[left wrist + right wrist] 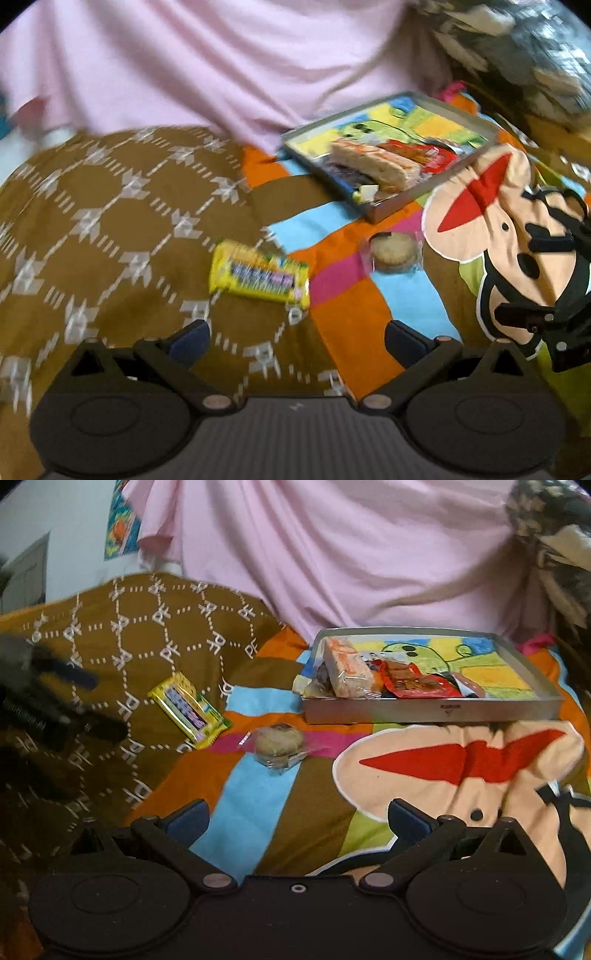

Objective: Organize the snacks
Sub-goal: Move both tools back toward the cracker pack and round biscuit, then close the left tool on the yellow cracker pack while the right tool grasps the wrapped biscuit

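With several wrapped snacks already lying in the shallow tray [432, 713], I am hovering both the left gripper [295, 338] and right gripper [297, 818] wide open and empty, leaving the yellow candy bar [188, 709] and the wrapped cookie [277, 743] waiting on the bedspread [255, 812].

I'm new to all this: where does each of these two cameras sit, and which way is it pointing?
Left wrist view: sits on the left hand-held gripper, looking forward and down along its open fingers at the yellow snack bar; the right hand-held gripper shows at the right edge.
Right wrist view: sits on the right hand-held gripper, open, facing the metal tray; the left one appears blurred at the left edge.
Both share: the yellow bar, the wrapped round cookie, the tray of snacks and the colourful blanket.
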Action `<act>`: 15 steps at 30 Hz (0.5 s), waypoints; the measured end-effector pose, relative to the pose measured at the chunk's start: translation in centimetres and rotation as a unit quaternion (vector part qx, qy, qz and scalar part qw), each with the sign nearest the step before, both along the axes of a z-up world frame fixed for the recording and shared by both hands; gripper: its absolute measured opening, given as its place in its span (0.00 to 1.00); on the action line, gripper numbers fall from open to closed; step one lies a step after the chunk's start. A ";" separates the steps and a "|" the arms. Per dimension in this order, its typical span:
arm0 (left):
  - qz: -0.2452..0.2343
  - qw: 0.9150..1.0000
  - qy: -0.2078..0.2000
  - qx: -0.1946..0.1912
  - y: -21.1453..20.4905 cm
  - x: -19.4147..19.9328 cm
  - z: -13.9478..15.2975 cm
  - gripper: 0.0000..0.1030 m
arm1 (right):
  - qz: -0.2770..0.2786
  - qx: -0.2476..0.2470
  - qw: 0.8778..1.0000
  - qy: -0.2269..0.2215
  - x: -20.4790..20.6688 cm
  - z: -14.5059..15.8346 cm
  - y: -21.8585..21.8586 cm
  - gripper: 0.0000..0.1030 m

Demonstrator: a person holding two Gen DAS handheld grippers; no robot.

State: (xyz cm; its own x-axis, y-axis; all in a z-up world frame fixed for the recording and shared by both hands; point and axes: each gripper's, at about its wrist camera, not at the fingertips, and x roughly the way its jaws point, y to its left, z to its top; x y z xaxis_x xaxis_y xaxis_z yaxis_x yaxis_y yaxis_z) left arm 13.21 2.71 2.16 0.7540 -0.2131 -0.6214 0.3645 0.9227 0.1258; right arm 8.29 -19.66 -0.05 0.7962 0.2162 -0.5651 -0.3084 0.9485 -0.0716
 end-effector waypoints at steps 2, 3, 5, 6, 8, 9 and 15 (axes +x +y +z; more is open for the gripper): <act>-0.045 0.999 0.001 0.023 -0.6 2.0 -0.3 1.00 | 0.013 -0.009 1.000 -0.002 1.3 -0.3 0.0 0.99; -0.072 0.997 -0.001 0.037 -1.0 3.0 -0.5 1.00 | 0.022 -0.012 1.000 -0.003 2.0 -0.5 0.0 0.99; -0.118 0.991 -0.006 0.058 -1.6 4.5 -0.9 1.00 | 0.044 -0.019 0.999 -0.007 3.4 -0.7 0.4 0.99; -0.140 0.988 -0.007 0.067 -1.8 5.3 -1.1 1.00 | 0.056 -0.021 0.998 -0.008 4.1 -0.9 0.6 0.99; -0.178 0.980 -0.009 0.091 -2.3 6.5 -1.4 1.00 | 0.090 -0.025 0.996 -0.015 5.6 -1.1 1.2 0.99; -0.192 0.975 -0.010 0.108 -2.6 7.1 -1.6 1.00 | 0.109 -0.027 0.993 -0.022 6.2 -1.2 1.6 0.99; -0.262 0.946 0.000 0.191 -2.8 9.7 -3.1 1.00 | 0.154 -0.034 0.987 -0.033 9.7 -1.7 2.8 0.99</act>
State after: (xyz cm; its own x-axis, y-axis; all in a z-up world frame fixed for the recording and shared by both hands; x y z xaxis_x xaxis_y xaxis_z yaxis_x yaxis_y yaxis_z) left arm 22.88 -0.07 -0.89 0.6072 -0.3175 -0.7283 0.7593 0.5018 0.4143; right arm 17.97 -16.83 -1.77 0.7336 0.4173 -0.5364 -0.5746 0.8023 -0.1618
